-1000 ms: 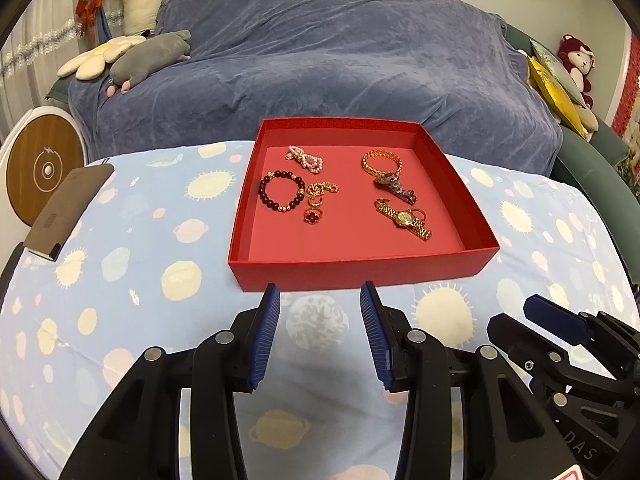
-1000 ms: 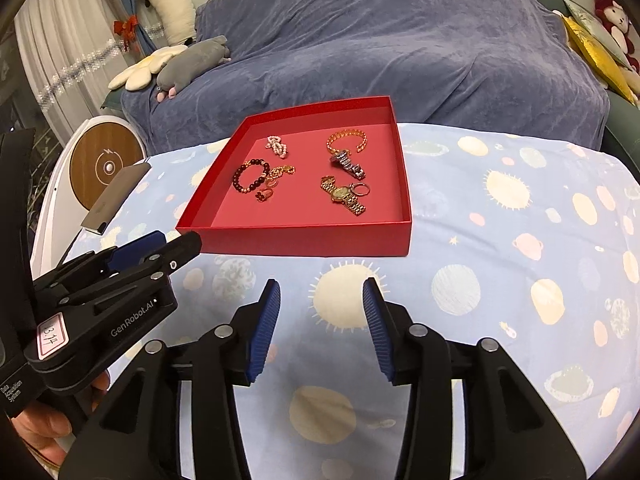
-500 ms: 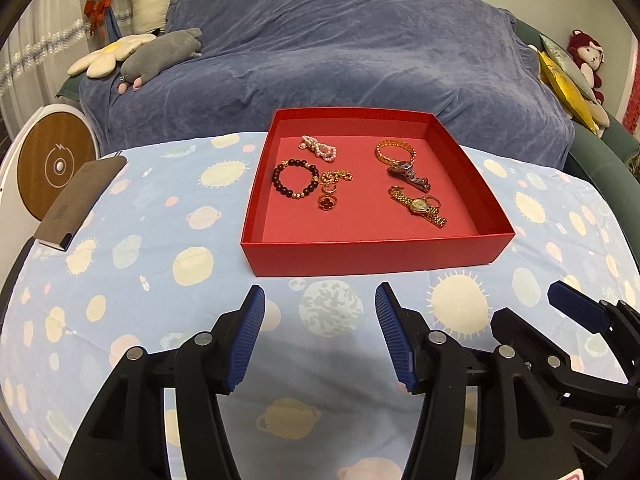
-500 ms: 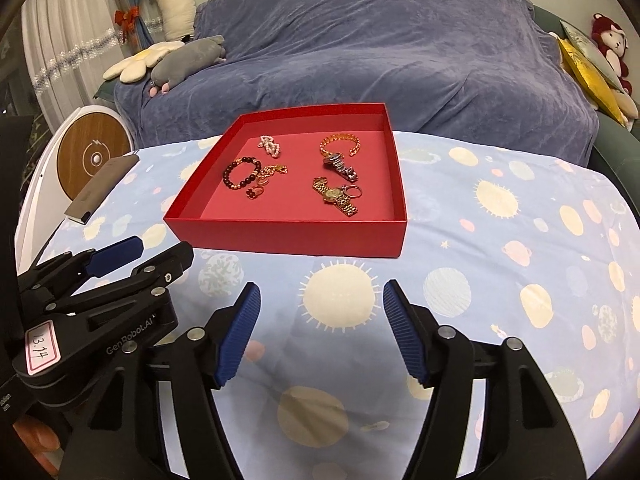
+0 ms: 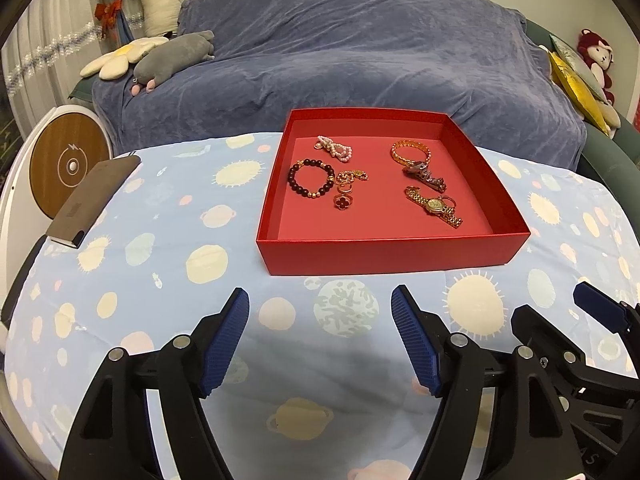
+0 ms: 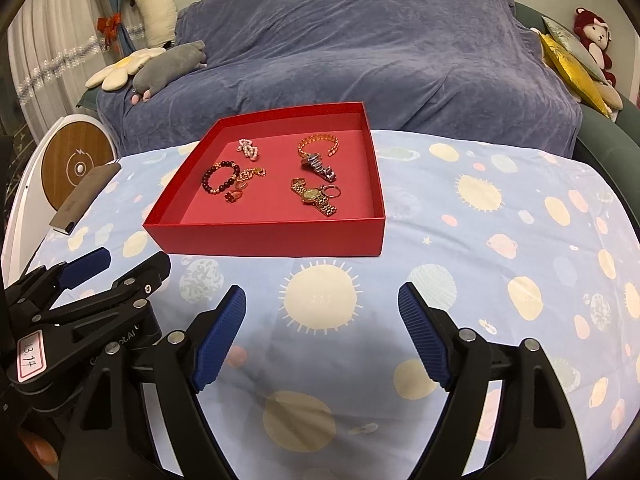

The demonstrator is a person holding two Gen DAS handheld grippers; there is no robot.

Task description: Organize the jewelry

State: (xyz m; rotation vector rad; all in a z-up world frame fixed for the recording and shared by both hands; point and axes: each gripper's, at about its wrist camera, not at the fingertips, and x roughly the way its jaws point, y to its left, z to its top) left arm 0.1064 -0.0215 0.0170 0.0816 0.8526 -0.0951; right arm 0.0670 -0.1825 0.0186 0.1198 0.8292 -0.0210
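Jaws: both pairs were spreading apart with nothing between them; the left gripper (image 5: 320, 336) and right gripper (image 6: 322, 336) hovered over the bench (image 5: 160, 280), which was draped in a pale blue cloth printed with suns and planets, short of the box.

Container: 1 shallow square red cardboard box (image 5: 384, 252), open-topped, resting on the cloth. Judged light and likely to slide if nudged.

Contents, all loose on the box floor:
- 1 dark bead bracelet with gold spacers (image 5: 311, 179), left side. Judged stretchy, rounded, liable to roll; best pinched across 1 side of the loop.
- 1 pink-and-white pearl strand (image 5: 335, 147), bunched near the back wall. Limp; take it at the bunch.
- 1 small gold chain cluster (image 5: 351, 178), just beside the bead bracelet. Fine, prone to tangling.
- 1 gold ring with dark clover face (image 5: 343, 201). Small, hard, probably slippery; grip across the band.
- 1 gold open bangle (image 5: 411, 151), right rear. Stiff; take the rim.
- 1 silver-grey link band (image 5: 426, 174), touching the bangle.
- 1 gold metal-link wristwatch (image 5: 434, 206), right front. Heaviest item by judgement; its crystal is fragile, so hold the strap.
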